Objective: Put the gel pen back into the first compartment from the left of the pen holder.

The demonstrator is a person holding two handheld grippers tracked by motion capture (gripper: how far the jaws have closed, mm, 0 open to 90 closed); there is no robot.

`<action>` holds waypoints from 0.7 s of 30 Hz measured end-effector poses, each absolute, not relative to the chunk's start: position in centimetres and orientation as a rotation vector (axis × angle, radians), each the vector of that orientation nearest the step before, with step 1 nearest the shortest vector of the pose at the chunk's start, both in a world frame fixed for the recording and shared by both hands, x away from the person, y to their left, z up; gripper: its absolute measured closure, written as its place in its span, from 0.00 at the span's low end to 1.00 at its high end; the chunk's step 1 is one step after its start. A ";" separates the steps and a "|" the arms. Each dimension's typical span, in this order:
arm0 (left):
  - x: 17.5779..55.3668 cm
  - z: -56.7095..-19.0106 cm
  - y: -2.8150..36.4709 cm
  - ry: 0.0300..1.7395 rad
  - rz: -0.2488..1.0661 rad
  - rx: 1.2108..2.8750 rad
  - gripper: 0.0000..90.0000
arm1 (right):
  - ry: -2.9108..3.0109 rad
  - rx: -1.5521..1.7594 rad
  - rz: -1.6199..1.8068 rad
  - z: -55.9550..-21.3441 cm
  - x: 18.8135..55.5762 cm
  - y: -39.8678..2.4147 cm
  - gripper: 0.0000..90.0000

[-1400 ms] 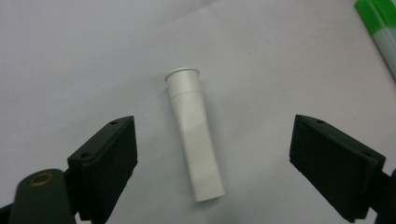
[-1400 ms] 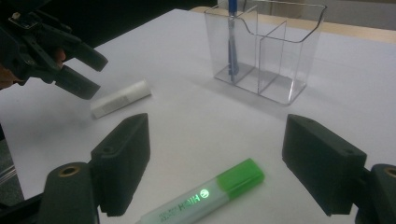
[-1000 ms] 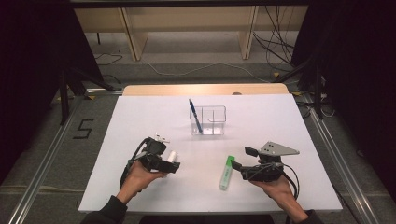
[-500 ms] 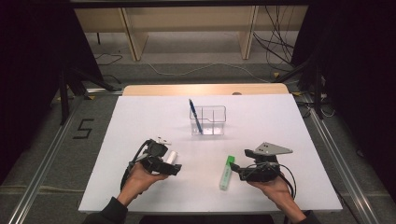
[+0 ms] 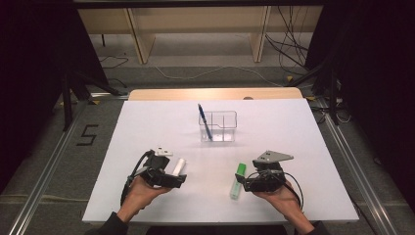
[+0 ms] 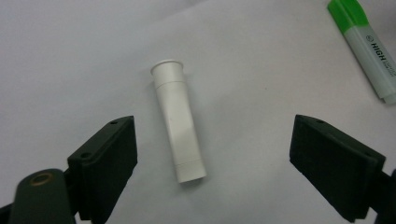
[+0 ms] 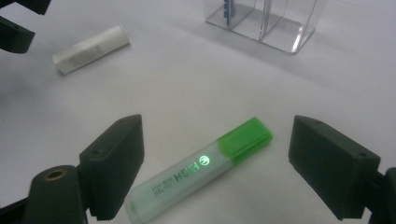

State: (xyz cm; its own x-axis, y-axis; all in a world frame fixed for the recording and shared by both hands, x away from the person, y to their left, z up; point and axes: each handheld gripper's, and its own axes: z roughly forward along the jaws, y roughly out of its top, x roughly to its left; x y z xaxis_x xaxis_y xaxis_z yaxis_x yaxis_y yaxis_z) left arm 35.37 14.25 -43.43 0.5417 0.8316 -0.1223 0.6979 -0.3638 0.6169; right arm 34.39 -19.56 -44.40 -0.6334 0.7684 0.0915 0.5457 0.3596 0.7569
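Green-capped highlighter [image 7: 198,170] is lying on the white table [image 5: 293,142] between my right gripper [image 7: 215,172] jaws, which have just been widening, untouched; my left gripper [image 6: 212,163] is gaping around the white tube [image 6: 179,120].

Two hand-held grippers, left [image 5: 182,177] and right [image 5: 246,183], rest beside a white tube [image 5: 178,167] and green highlighter [image 5: 238,179] on a white table [image 5: 147,127].

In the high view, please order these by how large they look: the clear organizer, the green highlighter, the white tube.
1. clear organizer, clearly largest.
2. green highlighter.
3. white tube, partly hidden by the left gripper, so its rank is unsure.
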 end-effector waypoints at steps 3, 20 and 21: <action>35.2 -43.5 14.7 1.236 0.285 2.144 0.16 | 2.360 1.179 1.126 -44.6 34.6 -19.3 0.21; 34.3 -43.6 16.0 1.224 0.286 2.090 0.16 | 2.413 1.239 0.990 -44.9 36.1 -18.2 0.19; 34.3 -43.6 16.0 1.216 0.295 2.088 0.16 | 2.416 1.251 0.985 -44.9 36.1 -18.1 0.19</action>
State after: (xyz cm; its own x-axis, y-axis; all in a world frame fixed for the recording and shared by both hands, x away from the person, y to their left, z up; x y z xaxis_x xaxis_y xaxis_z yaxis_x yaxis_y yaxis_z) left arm 34.27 16.02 -43.64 0.5348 0.8330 -0.1420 0.6756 -0.3206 0.6639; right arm 36.11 -18.08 -44.92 -0.6013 0.7945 0.0851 0.6275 0.4035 0.6659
